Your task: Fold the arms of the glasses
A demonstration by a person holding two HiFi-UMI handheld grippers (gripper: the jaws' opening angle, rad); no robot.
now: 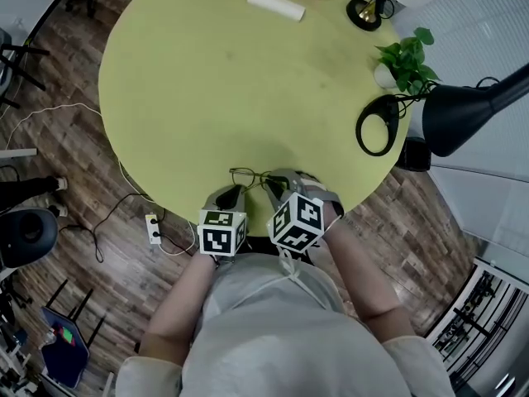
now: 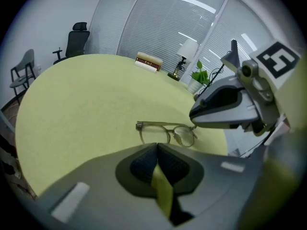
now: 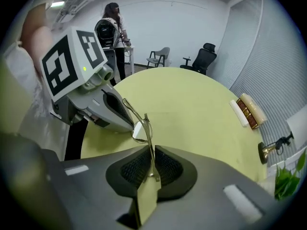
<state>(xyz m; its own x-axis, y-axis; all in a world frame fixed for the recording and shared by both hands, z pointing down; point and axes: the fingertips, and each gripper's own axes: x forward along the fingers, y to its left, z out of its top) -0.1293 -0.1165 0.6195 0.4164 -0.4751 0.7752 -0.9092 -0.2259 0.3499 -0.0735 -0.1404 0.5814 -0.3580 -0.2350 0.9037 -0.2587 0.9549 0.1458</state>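
right tool (image 3: 149,153) grasps one arm of the glasses (image 2: 184,135); left tool (image 2: 157,146), clenched on nothing, sits just beside their frame.

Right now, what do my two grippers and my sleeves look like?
The left gripper and right gripper are smooth grey shells with dark ribbed pads. Each carries a white cube printed with black square markers. You wear a light grey top, forearms uncovered.

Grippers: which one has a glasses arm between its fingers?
The right gripper: the thin glasses arm runs between its fingers; the left gripper is shut on nothing.
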